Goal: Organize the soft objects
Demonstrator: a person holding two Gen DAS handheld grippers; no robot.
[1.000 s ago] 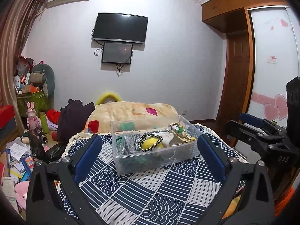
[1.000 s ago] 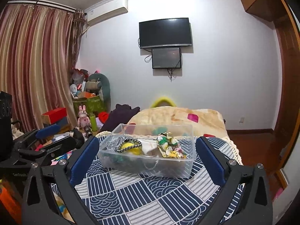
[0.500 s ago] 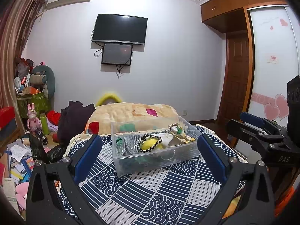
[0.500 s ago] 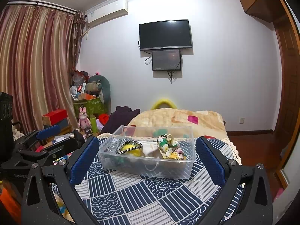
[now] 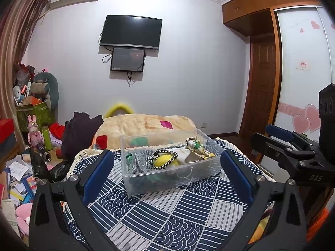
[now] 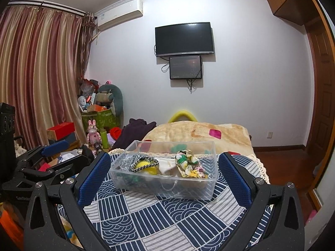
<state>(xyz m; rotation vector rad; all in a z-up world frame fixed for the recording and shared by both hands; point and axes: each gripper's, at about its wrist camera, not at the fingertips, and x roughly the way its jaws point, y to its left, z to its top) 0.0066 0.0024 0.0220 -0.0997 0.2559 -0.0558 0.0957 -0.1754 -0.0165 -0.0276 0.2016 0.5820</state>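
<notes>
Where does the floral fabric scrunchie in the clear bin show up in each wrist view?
Left wrist: the floral scrunchie sits at the bin's far right end, right of picture centre.
Right wrist: the same scrunchie lies in the bin's right half, just right of centre.
Shared landmark: the clear plastic bin on the blue patterned cloth, below the wall TV.

Clear plastic bin (image 5: 167, 179) sat mid-tablecloth (image 5: 171, 215), open top, walls blocking side entry. Bare patterned cloth lay between bin and both grippers, nothing on it. Left gripper (image 5: 167, 179) and right gripper (image 6: 165, 179) each stood with fingers spread wider than the bin. Right gripper crowded the left view's right edge. Blanket (image 6: 201, 133) rose just behind the bin.
</notes>
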